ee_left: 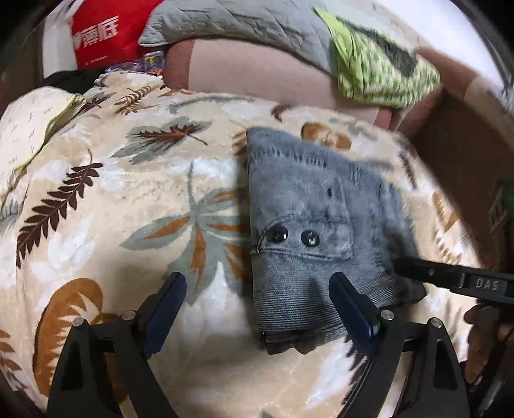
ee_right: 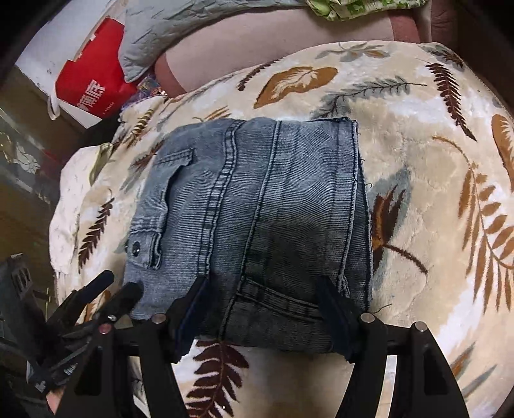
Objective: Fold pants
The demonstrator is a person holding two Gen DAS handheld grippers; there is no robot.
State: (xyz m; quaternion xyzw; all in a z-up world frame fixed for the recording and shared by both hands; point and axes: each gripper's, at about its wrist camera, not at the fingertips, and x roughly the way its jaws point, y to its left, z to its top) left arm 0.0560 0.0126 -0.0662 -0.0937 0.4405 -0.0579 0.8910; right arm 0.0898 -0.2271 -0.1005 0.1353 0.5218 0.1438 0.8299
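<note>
The grey-blue denim pants [ee_left: 305,225] lie folded into a compact rectangle on a cream blanket with a leaf print [ee_left: 128,199]. In the left wrist view my left gripper [ee_left: 257,289] is open, its right finger over the near edge of the pants, its left finger over bare blanket. In the right wrist view the pants [ee_right: 257,209] fill the middle. My right gripper [ee_right: 263,289] is open, both fingers resting over the near folded edge. The right gripper's finger [ee_left: 449,276] enters the left view at the pants' right edge. The left gripper [ee_right: 106,289] shows at lower left.
A red bag [ee_left: 96,35], a grey quilted pillow [ee_left: 250,29] and a green patterned cloth [ee_left: 379,61] lie behind the blanket on a pinkish sheet [ee_left: 257,70]. A dark brown board [ee_left: 456,154] stands at the right. The blanket's left edge drops to the floor [ee_right: 22,180].
</note>
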